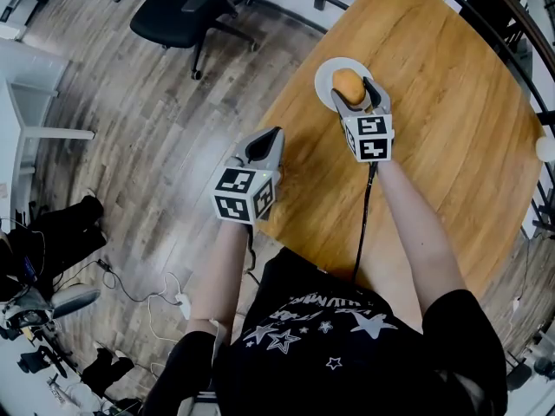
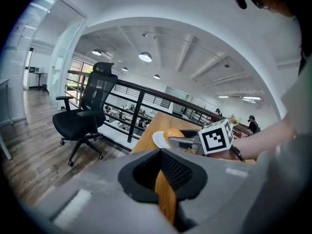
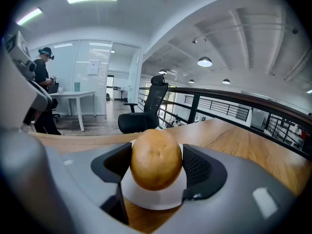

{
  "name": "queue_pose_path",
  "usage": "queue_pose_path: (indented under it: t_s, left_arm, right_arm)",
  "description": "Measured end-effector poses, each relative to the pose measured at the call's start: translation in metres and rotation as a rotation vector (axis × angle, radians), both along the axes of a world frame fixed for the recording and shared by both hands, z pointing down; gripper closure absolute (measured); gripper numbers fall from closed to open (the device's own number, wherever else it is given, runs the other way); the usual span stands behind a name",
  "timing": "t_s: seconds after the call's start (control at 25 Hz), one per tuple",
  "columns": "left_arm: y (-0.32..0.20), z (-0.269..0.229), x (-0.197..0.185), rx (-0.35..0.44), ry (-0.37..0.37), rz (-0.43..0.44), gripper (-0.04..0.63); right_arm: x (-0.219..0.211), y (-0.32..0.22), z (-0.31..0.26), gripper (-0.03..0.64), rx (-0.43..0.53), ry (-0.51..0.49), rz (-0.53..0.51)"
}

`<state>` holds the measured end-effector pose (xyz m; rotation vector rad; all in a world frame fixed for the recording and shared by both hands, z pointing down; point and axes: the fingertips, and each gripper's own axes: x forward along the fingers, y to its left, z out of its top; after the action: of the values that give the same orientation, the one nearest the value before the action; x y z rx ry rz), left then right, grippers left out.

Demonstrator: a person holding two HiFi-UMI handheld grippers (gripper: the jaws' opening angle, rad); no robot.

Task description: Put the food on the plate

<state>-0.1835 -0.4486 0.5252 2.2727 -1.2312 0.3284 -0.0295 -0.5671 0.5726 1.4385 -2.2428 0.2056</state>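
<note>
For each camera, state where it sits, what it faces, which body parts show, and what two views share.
Head view: head-mounted, facing down at the table; forearms, left gripper, right gripper show.
Left gripper view: on that gripper, facing the chair; right forearm shows.
Right gripper view: on that gripper, facing the food; own jaws show.
Gripper views share plate, chair.

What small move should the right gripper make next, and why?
Probably a slight lowering before letting go: the right gripper grips the round brown food centred over the white plate, but the food does not yet seem to rest on it.
</note>
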Motion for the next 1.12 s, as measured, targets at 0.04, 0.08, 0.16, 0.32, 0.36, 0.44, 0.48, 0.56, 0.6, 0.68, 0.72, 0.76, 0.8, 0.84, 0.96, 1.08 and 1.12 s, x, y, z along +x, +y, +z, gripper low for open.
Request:
queue_pose_path:
  t_s: [0.04,0.08,0.16,0.32,0.36,0.44,0.48,0.56,0.6,0.68,0.72,0.76,0.8,0.84,0.96,1.08,1.12]
  left_arm:
    - [-0.0005,0.0014,0.0002,-0.002,0.000,0.000,0.594]
    - [-0.0013,0.0027,0.0003,-0.003,0.000,0.000,0.594]
    - [-0.0026,0.0045,0.0004,-0.006,0.000,0.000,0.594]
    - [-0.0019,0.0047,0.0005,-0.009,0.001,0.001,0.594]
    - [-0.0018,0.0049,0.0002,-0.009,0.001,0.001,0.594]
    - [-0.0023,0.0054,-0.0008,-0.012,0.001,-0.001,0.594]
    - [-0.0025,0.0054,-0.0015,-0.014,0.002,-0.002,0.594]
    - [-0.0026,0.0049,-0.0028,-0.016,0.006,-0.004,0.594]
    - [-0.0025,0.0049,-0.0033,-0.016,0.008,-0.004,0.594]
    - [-0.0021,0.0050,-0.0034,-0.015,0.010,-0.005,0.594]
    - [-0.0017,0.0050,-0.0031,-0.014,0.011,-0.005,0.594]
    - [-0.0010,0.0049,-0.0026,-0.014,0.012,-0.004,0.594]
    - [-0.0002,0.0049,-0.0022,-0.014,0.012,-0.003,0.594]
    - [0.0006,0.0050,-0.0018,-0.015,0.012,-0.003,0.594]
    - [0.0024,0.0045,-0.0006,-0.015,0.013,-0.005,0.594]
    - [0.0038,0.0019,-0.0005,-0.012,0.014,-0.010,0.594]
    - [0.0044,0.0008,-0.0008,-0.010,0.014,-0.012,0.594]
  right_arm:
    - [0.0000,-0.0005,0.0017,0.285,0.000,0.005,0.004]
    - [0.0004,-0.0010,0.0035,0.285,-0.003,0.006,0.011]
    - [0.0024,-0.0019,0.0060,0.284,-0.012,-0.010,0.034]
    - [0.0039,-0.0026,0.0040,0.284,-0.008,-0.040,0.062]
    - [0.0033,-0.0028,0.0037,0.284,-0.004,-0.034,0.060]
    - [0.0020,-0.0038,0.0032,0.284,0.001,-0.021,0.056]
    - [0.0012,-0.0042,0.0029,0.284,0.001,-0.012,0.053]
    - [-0.0007,-0.0038,0.0026,0.284,-0.005,0.008,0.045]
    - [-0.0013,-0.0034,0.0028,0.284,-0.009,0.014,0.043]
    - [-0.0011,-0.0022,0.0037,0.282,-0.020,0.009,0.049]
    - [-0.0005,-0.0016,0.0039,0.282,-0.025,0.001,0.056]
    - [0.0000,-0.0010,0.0036,0.280,-0.028,-0.010,0.063]
    - [0.0002,-0.0005,0.0029,0.262,-0.028,-0.021,0.068]
    - [0.0001,-0.0001,0.0019,0.240,-0.028,-0.031,0.071]
    - [-0.0005,0.0013,-0.0002,0.222,-0.034,-0.043,0.068]
    - [0.0019,0.0022,-0.0019,0.218,-0.039,-0.047,0.073]
    - [0.0026,0.0028,-0.0031,0.218,-0.041,-0.048,0.076]
